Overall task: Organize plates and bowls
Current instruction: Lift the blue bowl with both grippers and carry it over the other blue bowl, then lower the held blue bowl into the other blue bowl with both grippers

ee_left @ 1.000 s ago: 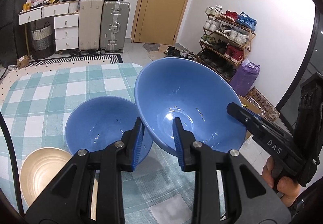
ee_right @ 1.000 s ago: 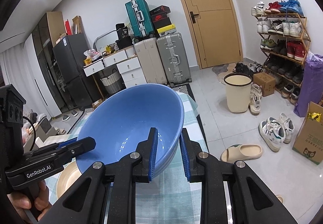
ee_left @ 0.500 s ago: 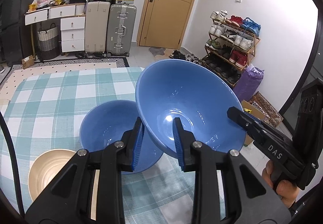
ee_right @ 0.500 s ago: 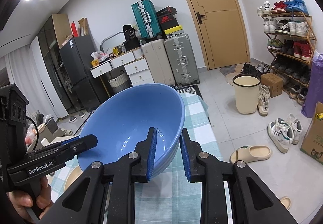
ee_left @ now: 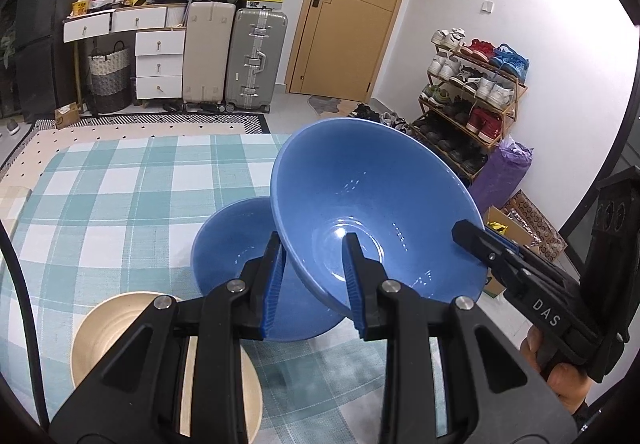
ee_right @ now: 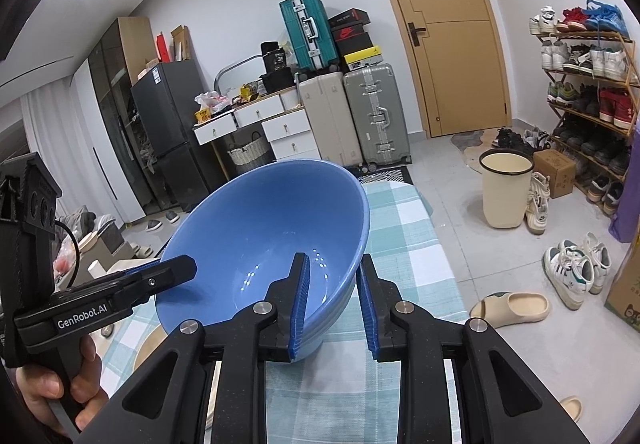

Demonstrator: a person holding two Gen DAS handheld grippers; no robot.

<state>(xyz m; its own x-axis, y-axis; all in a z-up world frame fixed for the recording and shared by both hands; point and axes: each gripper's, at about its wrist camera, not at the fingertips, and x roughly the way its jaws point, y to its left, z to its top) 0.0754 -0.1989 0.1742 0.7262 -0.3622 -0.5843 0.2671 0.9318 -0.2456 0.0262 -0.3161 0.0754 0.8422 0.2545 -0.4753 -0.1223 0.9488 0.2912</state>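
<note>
A large blue bowl [ee_left: 376, 204] hangs tilted above the checked tablecloth [ee_left: 120, 184], gripped at two opposite sides of its rim. My left gripper [ee_left: 311, 256] is shut on the near rim, one finger inside the bowl and one outside. My right gripper [ee_right: 333, 264] is shut on the other side of the rim [ee_right: 352, 244]; its tip also shows in the left wrist view [ee_left: 472, 236]. A smaller blue bowl [ee_left: 228, 248] stands on the cloth, partly under the held one. A beige bowl [ee_left: 108, 332] sits at the near left.
The table's right edge [ee_right: 436, 244] drops to a floor with shoes, a slipper [ee_right: 508, 304] and a cream bin [ee_right: 506, 188]. A shoe rack [ee_left: 472, 100] lines the right wall. Suitcases [ee_left: 256, 60] and drawers stand beyond the table.
Both grippers have carried the large blue bowl sideways across the table. It now overlaps the smaller blue bowl more, and the beige bowl sits closer under the left gripper.
</note>
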